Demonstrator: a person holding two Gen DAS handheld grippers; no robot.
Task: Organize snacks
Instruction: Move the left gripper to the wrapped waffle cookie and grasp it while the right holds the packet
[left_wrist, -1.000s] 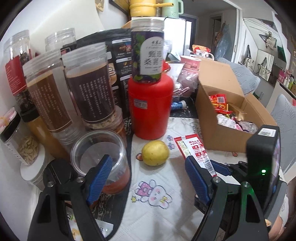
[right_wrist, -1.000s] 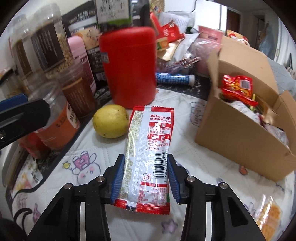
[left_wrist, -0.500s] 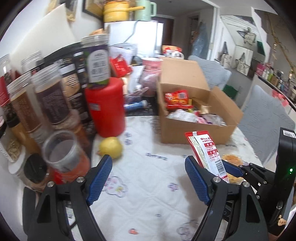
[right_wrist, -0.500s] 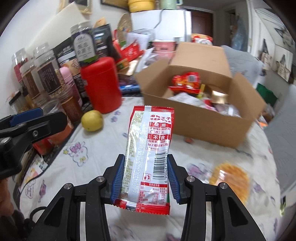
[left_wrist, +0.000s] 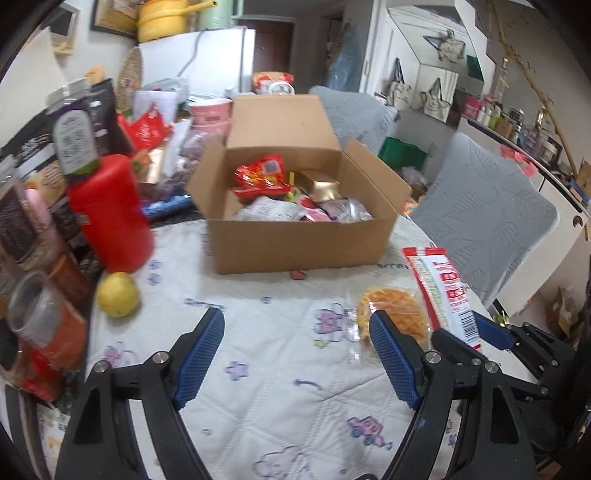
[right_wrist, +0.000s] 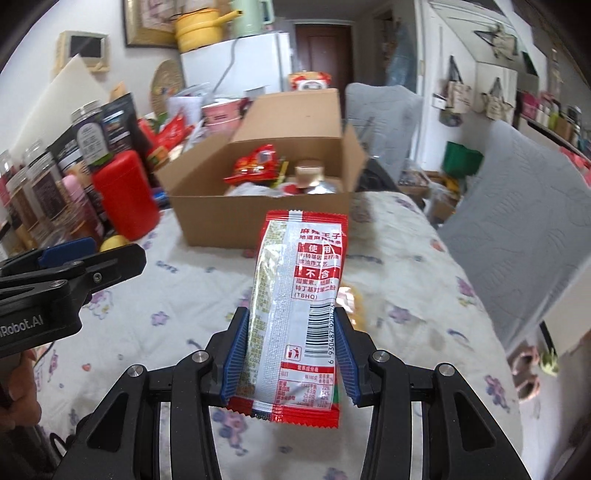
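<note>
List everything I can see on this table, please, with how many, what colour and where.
Open cardboard box: one, brown, middle of the table, holding snack packets.
Red-and-white foil snack packet: one, held above the table.
Clear packet of orange snacks: one, lying on the tablecloth in front of the box.
Round yellow fruit: one, on the cloth near the jars.
Red plastic canister: one, left of the box.
Clear plastic jars: several, dark contents, far left.
White quilted tablecloth: one, with small prints.
Left gripper: one, black with blue pads, open, empty.
Right gripper: one, same colours, shut on the foil packet.
</note>
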